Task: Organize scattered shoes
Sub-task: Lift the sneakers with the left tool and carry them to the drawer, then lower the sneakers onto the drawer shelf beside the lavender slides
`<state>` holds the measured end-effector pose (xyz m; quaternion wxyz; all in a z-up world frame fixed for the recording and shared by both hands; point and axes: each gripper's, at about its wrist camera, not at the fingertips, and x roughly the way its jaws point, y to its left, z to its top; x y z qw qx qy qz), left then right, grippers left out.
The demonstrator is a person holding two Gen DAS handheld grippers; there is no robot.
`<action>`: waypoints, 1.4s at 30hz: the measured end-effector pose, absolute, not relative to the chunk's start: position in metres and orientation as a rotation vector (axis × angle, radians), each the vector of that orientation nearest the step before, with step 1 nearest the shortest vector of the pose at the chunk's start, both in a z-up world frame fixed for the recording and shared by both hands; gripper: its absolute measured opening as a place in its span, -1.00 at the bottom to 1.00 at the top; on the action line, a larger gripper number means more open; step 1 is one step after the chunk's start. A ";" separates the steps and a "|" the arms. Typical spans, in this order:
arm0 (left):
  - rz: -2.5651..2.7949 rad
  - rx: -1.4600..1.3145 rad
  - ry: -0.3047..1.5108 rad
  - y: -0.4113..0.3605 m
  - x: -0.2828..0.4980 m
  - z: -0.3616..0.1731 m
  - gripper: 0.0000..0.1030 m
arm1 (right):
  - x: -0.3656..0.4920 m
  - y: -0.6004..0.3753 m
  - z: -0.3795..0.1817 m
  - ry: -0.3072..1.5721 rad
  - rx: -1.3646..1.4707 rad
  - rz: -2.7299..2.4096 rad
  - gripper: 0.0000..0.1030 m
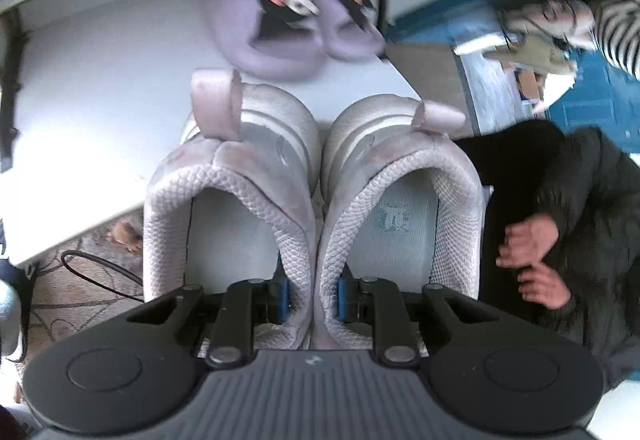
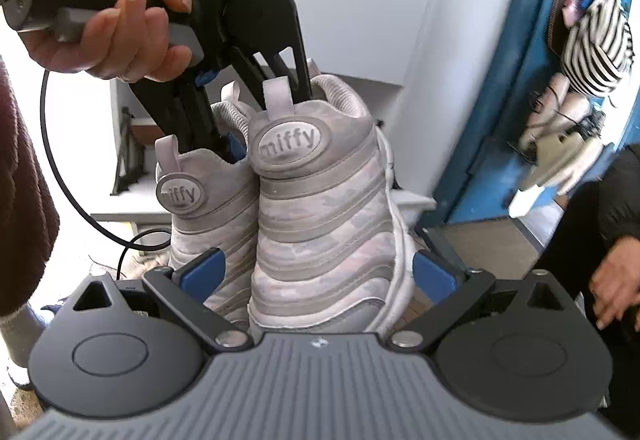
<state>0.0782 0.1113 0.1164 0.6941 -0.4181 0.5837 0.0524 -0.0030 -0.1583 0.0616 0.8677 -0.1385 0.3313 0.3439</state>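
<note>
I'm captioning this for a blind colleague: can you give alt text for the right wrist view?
A hand holds the left gripper pinching the inner collars of two pale sneakers marked "miffy". The right gripper brackets the nearer sneaker's heel.

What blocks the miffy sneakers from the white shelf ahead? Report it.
Nothing visible blocks the near part of the white shelf ahead of the miffy sneakers pinched in the left claw. Purple slippers take up the back of it, beyond the sneakers' toes.
</note>
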 end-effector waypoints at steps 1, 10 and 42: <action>0.128 -0.945 1.303 0.119 0.078 0.115 -0.59 | -0.002 -0.155 0.062 0.692 -0.289 0.730 0.94; 0.175 -1.050 1.306 0.167 0.084 0.098 -0.60 | 0.002 -0.159 0.064 0.719 -0.232 0.907 0.94; 0.234 -1.154 1.452 0.196 0.135 0.063 -0.53 | 0.054 -0.202 -0.019 1.044 1.175 0.493 1.00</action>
